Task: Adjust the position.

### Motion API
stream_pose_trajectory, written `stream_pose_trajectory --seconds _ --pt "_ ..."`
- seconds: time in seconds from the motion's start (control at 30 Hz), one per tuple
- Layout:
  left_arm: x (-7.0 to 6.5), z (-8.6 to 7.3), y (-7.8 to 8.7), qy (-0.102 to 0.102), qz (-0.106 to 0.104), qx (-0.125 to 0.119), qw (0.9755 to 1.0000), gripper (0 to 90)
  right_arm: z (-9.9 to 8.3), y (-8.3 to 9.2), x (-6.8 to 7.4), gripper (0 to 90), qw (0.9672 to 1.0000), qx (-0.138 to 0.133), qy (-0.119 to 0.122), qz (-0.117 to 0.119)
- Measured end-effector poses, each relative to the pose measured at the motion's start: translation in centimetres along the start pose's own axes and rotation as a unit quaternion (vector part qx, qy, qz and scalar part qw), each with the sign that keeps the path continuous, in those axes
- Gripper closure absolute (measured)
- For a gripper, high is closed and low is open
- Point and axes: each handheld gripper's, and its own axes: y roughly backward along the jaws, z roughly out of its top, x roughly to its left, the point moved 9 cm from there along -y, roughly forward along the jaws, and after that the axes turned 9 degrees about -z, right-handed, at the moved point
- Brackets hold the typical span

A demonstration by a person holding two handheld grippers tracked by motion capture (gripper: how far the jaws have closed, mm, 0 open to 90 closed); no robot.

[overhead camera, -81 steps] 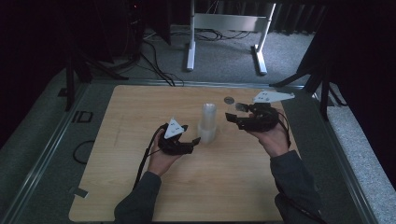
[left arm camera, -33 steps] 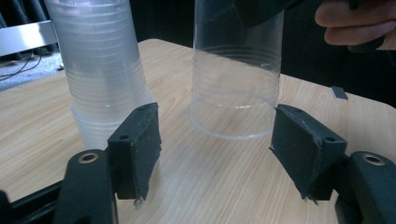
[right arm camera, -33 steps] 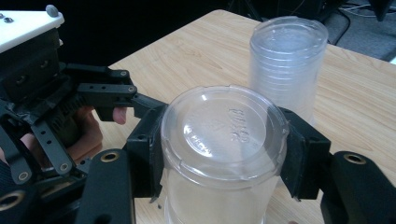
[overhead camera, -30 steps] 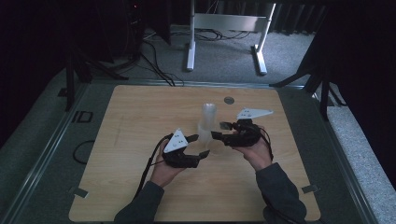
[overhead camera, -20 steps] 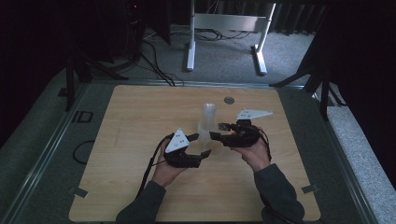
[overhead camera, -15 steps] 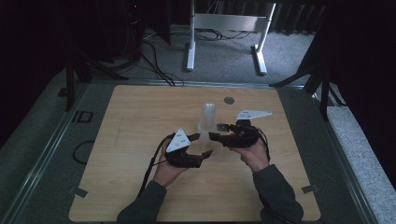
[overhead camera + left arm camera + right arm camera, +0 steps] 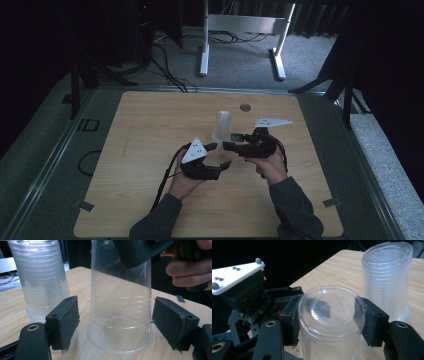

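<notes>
A single clear plastic cup [image 7: 120, 315] stands upside down on the wooden table [image 7: 150, 130]. My right gripper [image 7: 332, 322] is shut on the cup's [image 7: 332, 312] upturned base, its pads pressing both sides. My left gripper [image 7: 115, 325] reaches around the cup's lower part near the rim. Its jaws have just been opening, and its pads [image 7: 66, 320] stand clear of the wall on both sides. In the high view the cup [image 7: 223, 156] sits between the left gripper [image 7: 221, 156] and the right gripper [image 7: 230, 141]. A stack of clear cups [image 7: 222, 122] stands just behind.
The cup stack [image 7: 42, 282] stands close behind the left jaw, and it [image 7: 387, 277] rises just beyond the right gripper's far jaw. A small round disc [image 7: 244, 107] lies farther back on the table. Cables and a white stand [image 7: 240, 30] are on the floor beyond.
Both grippers have come from the stack toward the near side with one cup between them. Over the last second the hands hardly moved, while the left jaws spread apart off the cup.
</notes>
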Motion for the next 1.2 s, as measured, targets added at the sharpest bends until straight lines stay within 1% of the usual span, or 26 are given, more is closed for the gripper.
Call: stream_pose_trajectory --seconds 0.13,0.4,0.63,0.87,1.0,1.2 --pt "-0.17 -0.08 -0.21 0.0 -0.006 0.0 1.0 21.8 0.03 -0.06 0.11 41.3 1.0 0.0 -0.003 0.005" --pt "-0.11 -0.34 -0.41 0.0 -0.003 0.007 1.0 19.8 0.14 -0.11 0.38 41.4 0.9998 -0.003 -0.01 0.018" --pt "-0.12 -0.52 -0.51 0.001 -0.004 0.009 1.0 20.5 0.2 -0.02 0.39 41.4 0.9998 -0.005 -0.01 0.019" --pt "-0.17 -0.44 -0.51 -0.002 -0.001 0.007 1.0 21.4 0.23 0.05 0.38 41.4 0.9996 -0.007 -0.016 0.023" --pt "-0.2 -0.29 -0.5 -0.003 0.002 0.003 1.0 21.5 0.27 0.03 0.39 41.4 0.9992 -0.011 -0.024 0.03" --pt "-0.21 -0.32 -0.46 -0.003 0.002 0.002 1.0 22.4 0.26 0.0 0.35 41.5 0.999 -0.013 -0.029 0.032"
